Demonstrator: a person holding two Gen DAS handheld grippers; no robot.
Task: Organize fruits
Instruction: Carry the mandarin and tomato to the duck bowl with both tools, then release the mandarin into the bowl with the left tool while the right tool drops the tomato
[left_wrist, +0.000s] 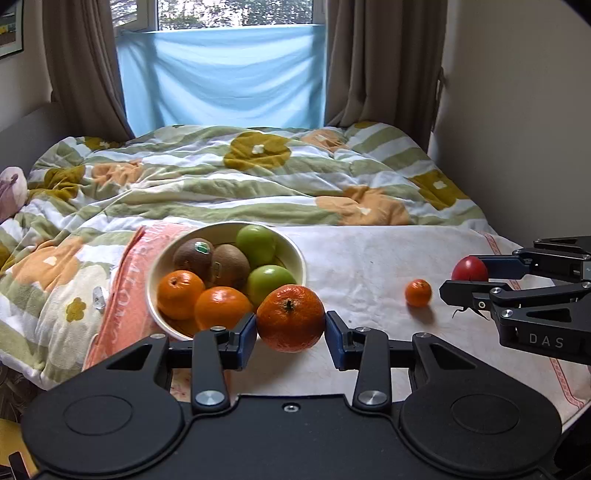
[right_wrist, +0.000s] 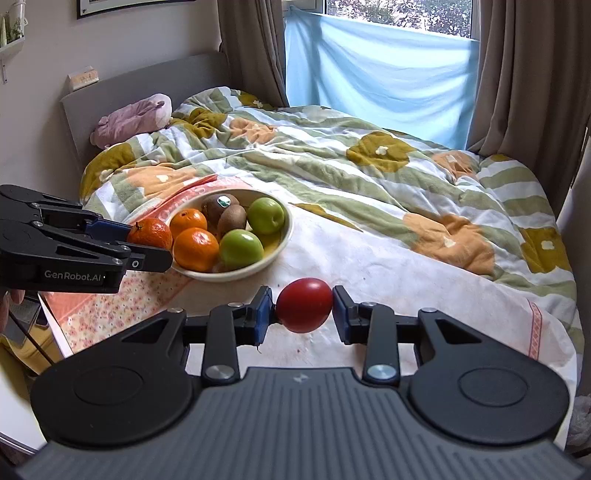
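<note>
Only the left wrist view shows the small mandarin; each hand-held gripper clamps fruit.

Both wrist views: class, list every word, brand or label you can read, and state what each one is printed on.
"DAS": on the body of the right gripper, seen from the left wrist.
"GenRobot.AI": on the body of the left gripper, seen from the right wrist.
Sticker on a kiwi: too small to read.
Lettering on the orange towel beside the bowl: folded and distorted, not readable.
</note>
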